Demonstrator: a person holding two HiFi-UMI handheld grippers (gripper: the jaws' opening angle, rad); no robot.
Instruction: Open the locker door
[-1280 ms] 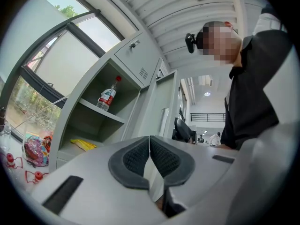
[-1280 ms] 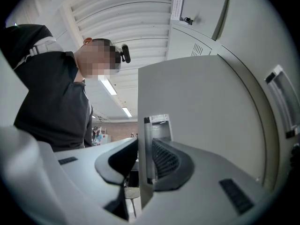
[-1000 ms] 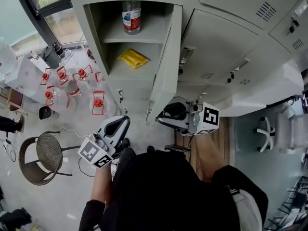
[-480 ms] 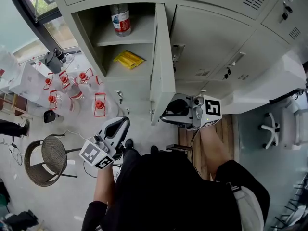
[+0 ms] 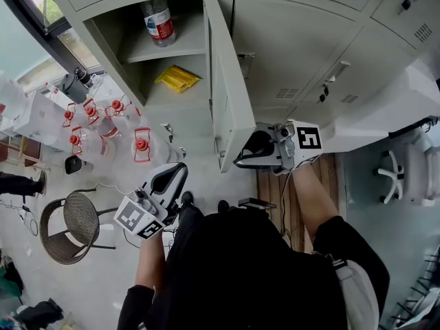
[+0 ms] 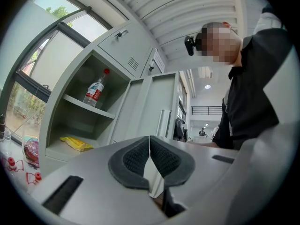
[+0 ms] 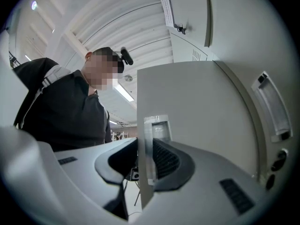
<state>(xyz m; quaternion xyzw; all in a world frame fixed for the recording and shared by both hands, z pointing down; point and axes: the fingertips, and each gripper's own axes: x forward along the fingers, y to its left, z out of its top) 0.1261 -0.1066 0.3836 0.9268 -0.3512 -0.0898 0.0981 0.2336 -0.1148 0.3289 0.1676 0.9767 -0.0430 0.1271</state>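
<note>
The grey locker door stands swung out from its compartment, edge-on in the head view. My right gripper sits at the door's lower free edge. In the right gripper view the door edge with its recessed handle plate runs between the two dark pads, and my right gripper is shut on it. My left gripper hangs low in front of the lockers, away from the door. Its pads meet with nothing between them in the left gripper view, where my left gripper points at the open compartment.
Inside the open locker a plastic bottle stands on the upper shelf and a yellow packet lies on the lower one. Water jugs with red caps and a wicker chair stand at the left, an office chair at the right.
The door has swung further open, its free edge moving right with my right gripper on it. The left gripper has stayed in about the same place.
</note>
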